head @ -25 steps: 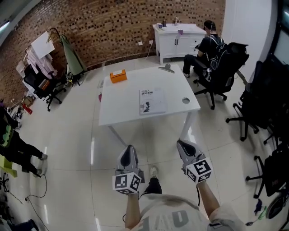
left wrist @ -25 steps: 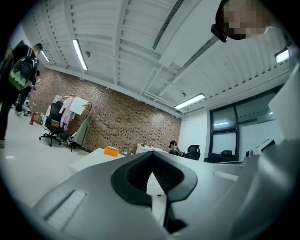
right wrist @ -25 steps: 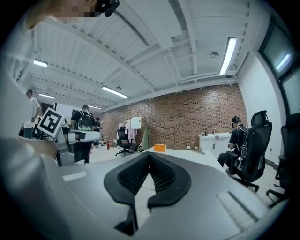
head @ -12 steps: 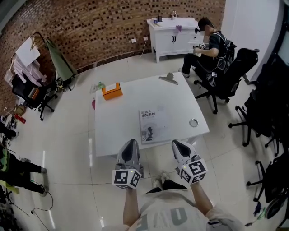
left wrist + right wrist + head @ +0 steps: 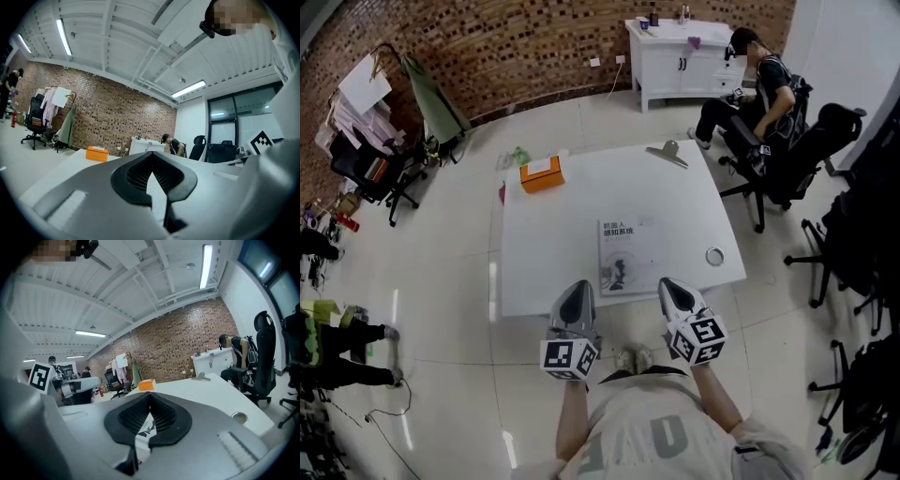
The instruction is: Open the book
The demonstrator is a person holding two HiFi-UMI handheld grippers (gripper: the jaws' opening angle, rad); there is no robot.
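Presses the jaws of the left gripper (image 5: 577, 292) flat together, with nothing pinched between them; does likewise with the right gripper (image 5: 673, 286), whose own view shows the pads meeting and only a sliver of printed cover beyond the gap. Holds both side by side at the near edge of the white table (image 5: 546, 234), noses pointing toward the far side and roughly level, marker cubes turned up to the head camera, bare forearms reaching in from the near side. Sets the left tip over the table's near edge, left of the book (image 5: 628, 255) and apart from it. Sets the right tip just beside the book's near right corner, contact impossible to judge. Finds the book closed, lying flat with its cover up, at the near middle of the table, just beyond the two tips. Elsewhere on the tabletop: an orange box (image 5: 541, 173) at far left, a silver clip (image 5: 667, 153) at the far edge, and a small round metal lid (image 5: 714, 255) at right, all well apart from the book.
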